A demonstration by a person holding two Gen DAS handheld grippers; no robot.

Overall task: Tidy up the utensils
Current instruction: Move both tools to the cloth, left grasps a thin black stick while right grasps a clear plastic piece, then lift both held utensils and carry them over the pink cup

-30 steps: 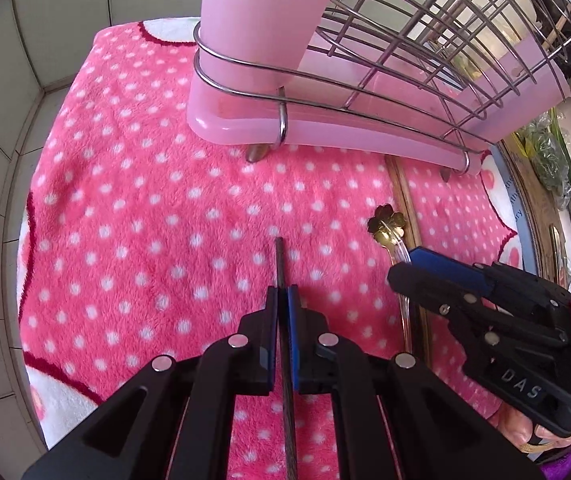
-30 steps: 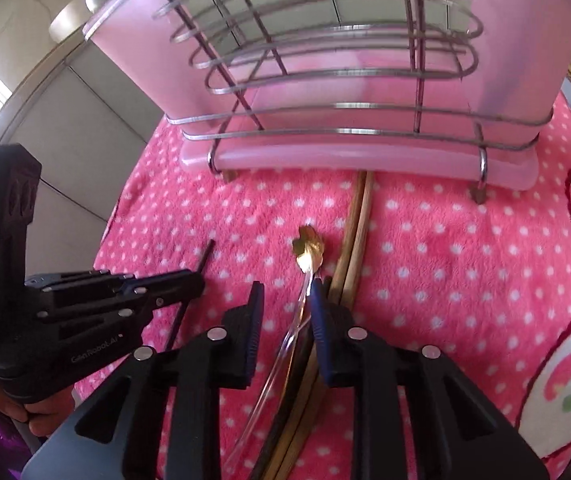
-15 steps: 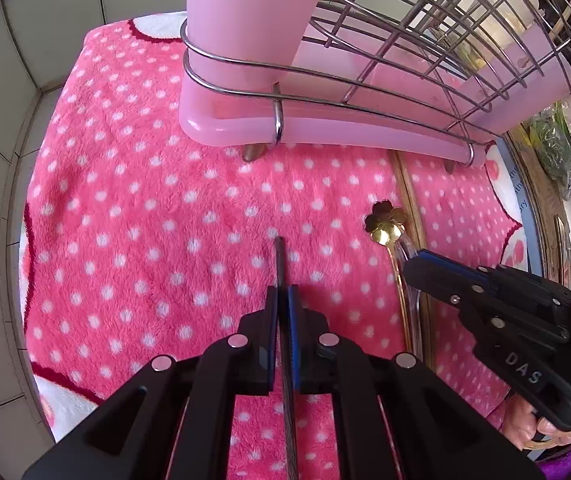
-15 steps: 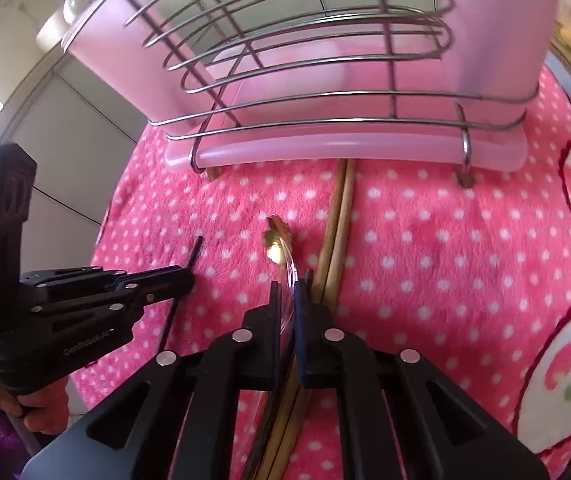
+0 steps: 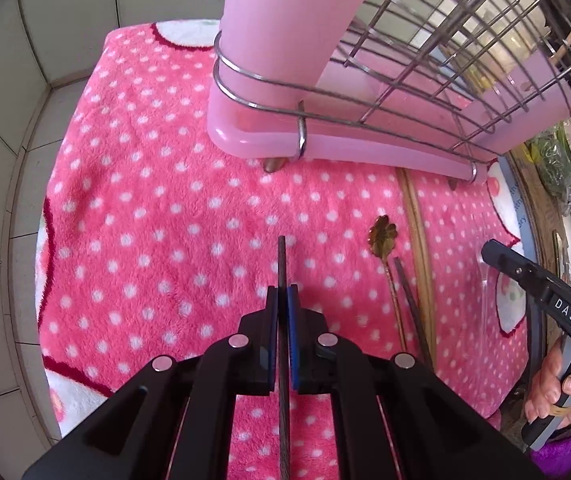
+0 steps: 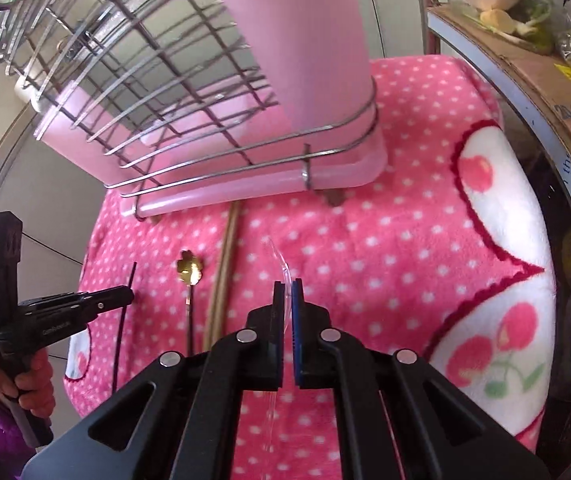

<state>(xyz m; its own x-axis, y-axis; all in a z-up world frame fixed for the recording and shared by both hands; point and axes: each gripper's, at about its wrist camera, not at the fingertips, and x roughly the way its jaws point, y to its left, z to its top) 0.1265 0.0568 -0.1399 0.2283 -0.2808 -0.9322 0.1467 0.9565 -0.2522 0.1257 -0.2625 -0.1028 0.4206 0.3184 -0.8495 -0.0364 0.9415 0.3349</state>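
Currently the left gripper (image 5: 282, 300) has its fingers pinched narrow on a thin dark chopstick (image 5: 282, 264), whose tip pokes out past the pads above the pink polka-dot blanket (image 5: 145, 208). Right gripper (image 6: 288, 296): fingers pressed together on a clear plastic spoon (image 6: 279, 260), bowl end sticking out ahead of the pads, handle trailing back between the fingers.

On the blanket, toward its middle, lie a gold spoon with a flower-shaped end (image 5: 383, 232), a second dark chopstick (image 5: 405, 292) just beside it, and a pair of wooden chopsticks (image 5: 419, 240) whose far ends reach under the rack.

Pink utensil rack with wire frame (image 5: 325, 128) stands at the blanket's far edge. A cardboard box (image 6: 533, 68) sits off the blanket's right edge.
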